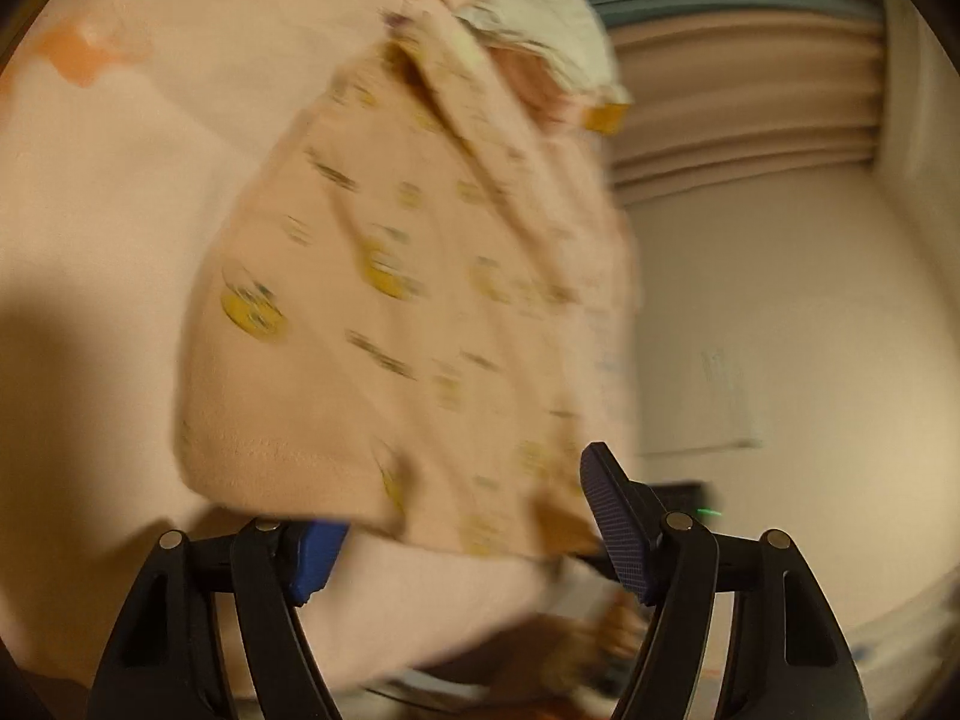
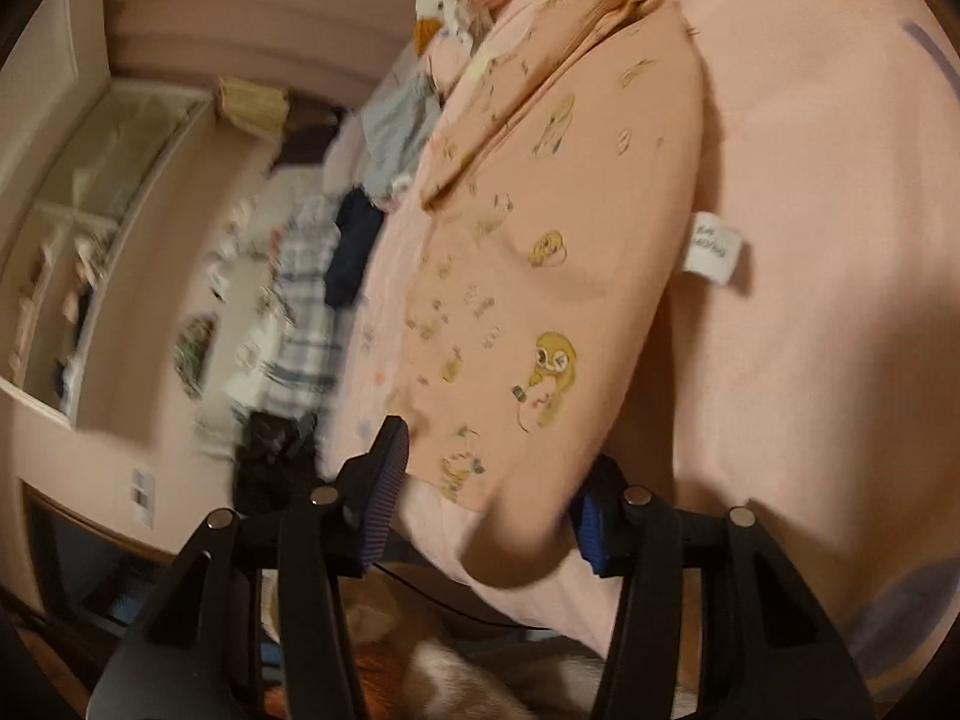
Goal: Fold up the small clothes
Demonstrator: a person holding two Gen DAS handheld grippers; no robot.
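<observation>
1. A peach garment point(image 1: 384, 276) with yellow cartoon prints lies spread on a pink bed sheet point(image 1: 108, 192).
2. The left gripper point(image 1: 474, 528) stands released, jaws apart at the garment's near hem.
3. The right gripper point(image 2: 492, 504) is also unclenched, the hem lying between its pads without being pinched.
4. A heap of other clothes point(image 2: 360, 180) sits further along the bed.

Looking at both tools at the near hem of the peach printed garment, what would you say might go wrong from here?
1. The left tool and right tool straddle the peach printed garment with pads apart, so either may catch only one layer.
2. The white label sticks out sideways and could end up showing.
3. The clothes pile lies close beside it and might snag.
</observation>
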